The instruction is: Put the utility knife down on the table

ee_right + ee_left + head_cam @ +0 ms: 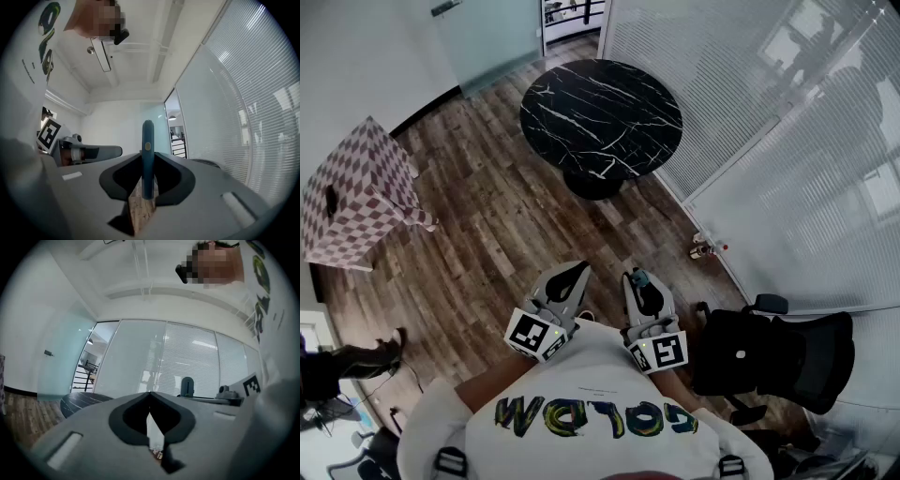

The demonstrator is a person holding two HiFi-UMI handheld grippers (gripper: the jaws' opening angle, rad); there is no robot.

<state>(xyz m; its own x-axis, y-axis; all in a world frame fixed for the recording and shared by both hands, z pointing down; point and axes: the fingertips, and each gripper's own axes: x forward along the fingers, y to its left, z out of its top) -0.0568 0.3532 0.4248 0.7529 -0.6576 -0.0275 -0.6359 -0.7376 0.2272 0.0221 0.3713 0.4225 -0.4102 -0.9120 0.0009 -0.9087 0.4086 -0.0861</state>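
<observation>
A slim blue utility knife (147, 154) stands upright between the jaws of my right gripper (148, 187), which is shut on it. From the head view, the knife (639, 277) shows as a small teal tip at the front of the right gripper (637, 281), held close to the person's chest. My left gripper (578, 270) sits beside it, its jaws shut with nothing between them (150, 394). The round black marble table (600, 117) stands some way ahead, apart from both grippers. The left gripper view catches the knife (187, 386) off to the right.
A pink-and-white checkered box (356, 192) stands at the left on the wood floor. A black office chair (769, 361) is close at the right. Glass walls with blinds (769, 112) run along the right, with small bottles (705, 248) at their foot.
</observation>
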